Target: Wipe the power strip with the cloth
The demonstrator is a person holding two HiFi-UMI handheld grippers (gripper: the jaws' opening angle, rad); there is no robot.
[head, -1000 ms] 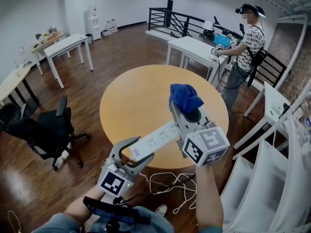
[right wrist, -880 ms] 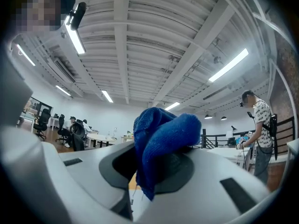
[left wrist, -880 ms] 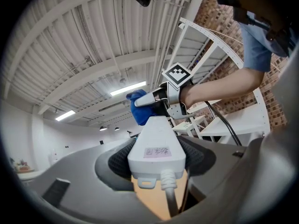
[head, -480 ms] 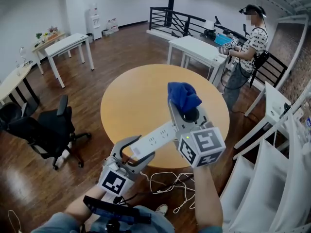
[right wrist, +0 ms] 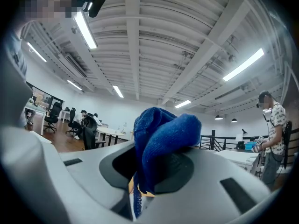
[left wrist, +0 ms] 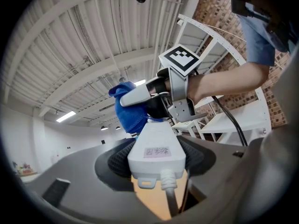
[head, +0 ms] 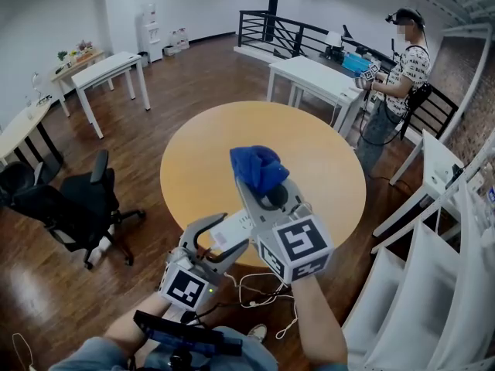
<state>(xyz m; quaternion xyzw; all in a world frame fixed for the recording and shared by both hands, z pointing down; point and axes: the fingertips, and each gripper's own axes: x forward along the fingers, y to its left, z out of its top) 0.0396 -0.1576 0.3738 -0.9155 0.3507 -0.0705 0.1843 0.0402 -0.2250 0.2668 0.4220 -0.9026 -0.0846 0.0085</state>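
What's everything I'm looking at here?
power strip: one, white, held up, lower centre
cloth: one, blue, held up, centre
round table: one, light wood, centre
rectangular tables: several, white, around the room
office chairs: two, black, left
cable: one tangle, white, floor
railing: one, black, rear
bystander: one, far right
left gripper: one, grey, shut on the power strip
right gripper: one, grey, shut on the cloth

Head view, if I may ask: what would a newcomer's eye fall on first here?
The bright blue cloth, bunched in the right hand-held gripper, stands out above the round wooden table. Just below it, the left hand-held gripper clamps a white power strip by its cord end.
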